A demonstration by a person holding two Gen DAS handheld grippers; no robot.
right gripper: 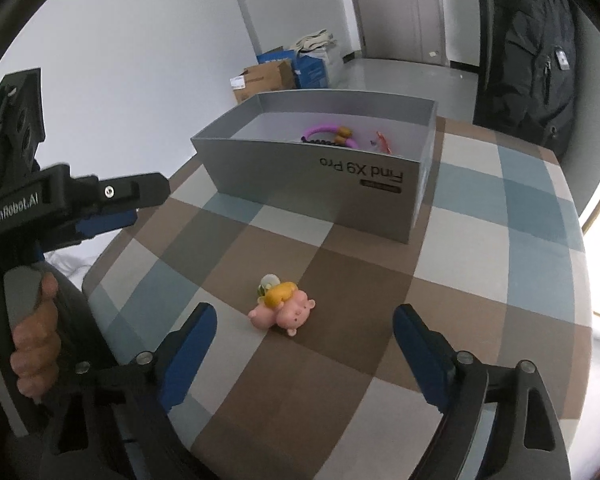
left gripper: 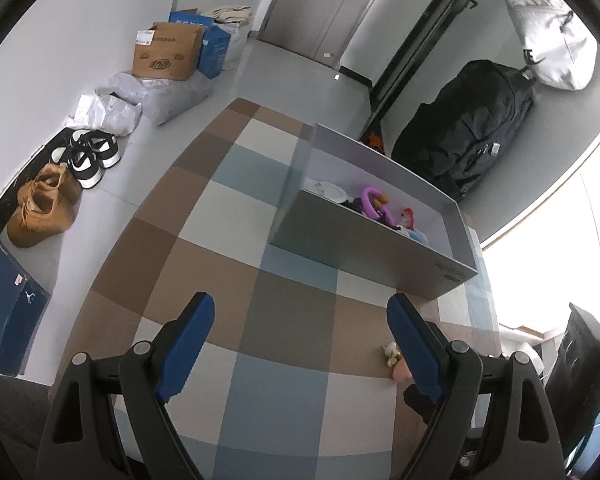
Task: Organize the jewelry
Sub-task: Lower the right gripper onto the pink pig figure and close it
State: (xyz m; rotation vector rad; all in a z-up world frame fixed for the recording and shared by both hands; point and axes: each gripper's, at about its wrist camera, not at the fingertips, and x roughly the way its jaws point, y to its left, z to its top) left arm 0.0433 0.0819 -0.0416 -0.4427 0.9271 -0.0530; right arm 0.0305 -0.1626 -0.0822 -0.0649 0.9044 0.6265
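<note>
Progress looks well along, we judge: purple ring [right gripper: 327, 133] and other trinkets already lie in the grey box [right gripper: 316, 176], while the pink charm [right gripper: 285, 310] waits on the checked surface [right gripper: 480, 264] just beyond our right tongs [right gripper: 304, 334], which, like our left tongs [left gripper: 300, 336], gape wide and hold nothing.

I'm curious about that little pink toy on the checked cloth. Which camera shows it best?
The right wrist view: the pink toy lies whole between the open fingers. In the left wrist view the pink toy is half hidden behind a finger.
</note>
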